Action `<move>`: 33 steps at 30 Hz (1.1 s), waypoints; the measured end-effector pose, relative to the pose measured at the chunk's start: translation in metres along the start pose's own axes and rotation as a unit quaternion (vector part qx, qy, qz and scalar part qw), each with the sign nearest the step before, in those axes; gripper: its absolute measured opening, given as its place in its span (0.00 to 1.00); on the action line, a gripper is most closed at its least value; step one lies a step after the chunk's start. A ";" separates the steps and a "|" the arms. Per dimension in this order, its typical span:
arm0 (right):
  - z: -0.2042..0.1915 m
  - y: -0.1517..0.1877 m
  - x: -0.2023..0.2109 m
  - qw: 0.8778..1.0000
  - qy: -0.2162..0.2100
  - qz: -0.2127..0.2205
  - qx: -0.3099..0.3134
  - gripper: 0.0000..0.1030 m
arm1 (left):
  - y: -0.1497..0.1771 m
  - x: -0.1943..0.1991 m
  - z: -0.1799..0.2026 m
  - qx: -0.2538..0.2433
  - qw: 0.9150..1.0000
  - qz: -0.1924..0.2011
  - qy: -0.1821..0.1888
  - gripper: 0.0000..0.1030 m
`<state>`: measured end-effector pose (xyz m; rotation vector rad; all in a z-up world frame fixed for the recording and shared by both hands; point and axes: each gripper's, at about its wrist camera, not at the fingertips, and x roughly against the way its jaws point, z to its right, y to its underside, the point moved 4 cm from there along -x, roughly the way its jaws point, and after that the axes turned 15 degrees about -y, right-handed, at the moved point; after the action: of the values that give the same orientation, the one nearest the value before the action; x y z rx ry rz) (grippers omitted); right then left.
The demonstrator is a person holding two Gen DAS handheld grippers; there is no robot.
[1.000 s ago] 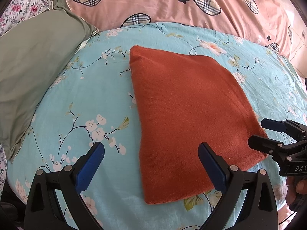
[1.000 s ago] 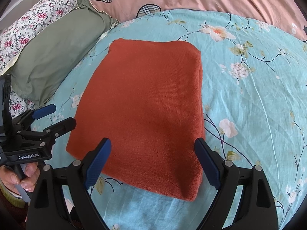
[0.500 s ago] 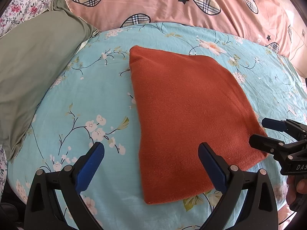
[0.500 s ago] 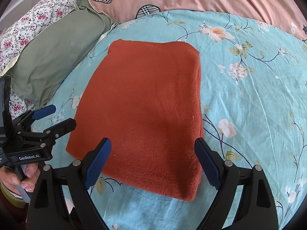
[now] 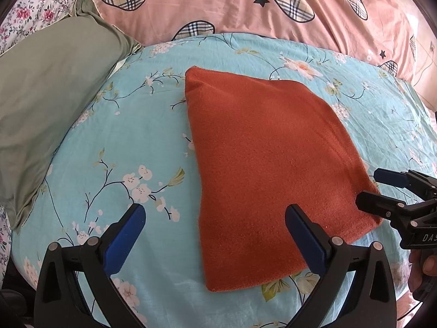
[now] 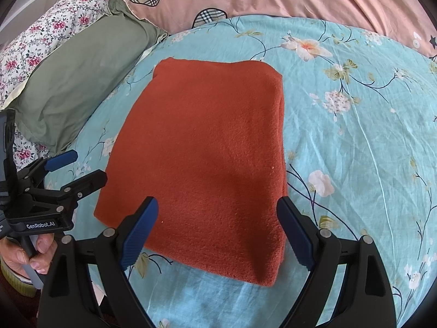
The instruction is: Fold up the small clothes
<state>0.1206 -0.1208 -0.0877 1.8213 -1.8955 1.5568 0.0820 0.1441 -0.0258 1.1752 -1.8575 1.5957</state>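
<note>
A rust-orange cloth lies folded flat in a rectangle on the blue floral bedsheet; it also shows in the right wrist view. My left gripper is open and empty, held above the cloth's near left edge. My right gripper is open and empty, held above the cloth's near right part. Each gripper shows in the other's view: the right one at the cloth's right corner, the left one at its left corner. Neither touches the cloth.
A green pillow lies to the left on the bed. A pink quilt with plaid hearts runs along the far side. A floral white pillow lies behind the green one.
</note>
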 end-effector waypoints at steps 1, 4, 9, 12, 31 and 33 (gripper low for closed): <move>0.000 0.000 0.000 1.000 0.000 0.000 0.000 0.86 | 0.000 0.000 0.000 0.000 1.000 0.000 0.000 0.99; 0.000 0.000 0.000 1.000 0.000 0.000 0.000 0.86 | 0.000 0.000 0.000 0.000 1.000 0.000 0.000 0.99; 0.000 0.000 0.000 1.000 0.000 0.000 0.000 0.86 | 0.000 0.000 -0.001 0.000 1.000 0.000 0.000 0.99; 0.000 0.000 0.000 1.000 0.000 0.000 0.000 0.86 | 0.000 0.000 0.000 0.000 1.000 0.000 0.000 0.99; 0.005 0.001 0.000 1.000 0.000 -0.001 -0.002 0.86 | 0.001 -0.001 0.001 0.001 1.000 -0.003 0.000 0.99; 0.006 0.001 0.000 1.000 0.000 0.000 -0.002 0.86 | 0.001 -0.001 0.001 0.000 1.000 -0.003 0.000 0.99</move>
<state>0.1228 -0.1251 -0.0906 1.8187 -1.8966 1.5510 0.0822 0.1434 -0.0275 1.1809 -1.8519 1.5930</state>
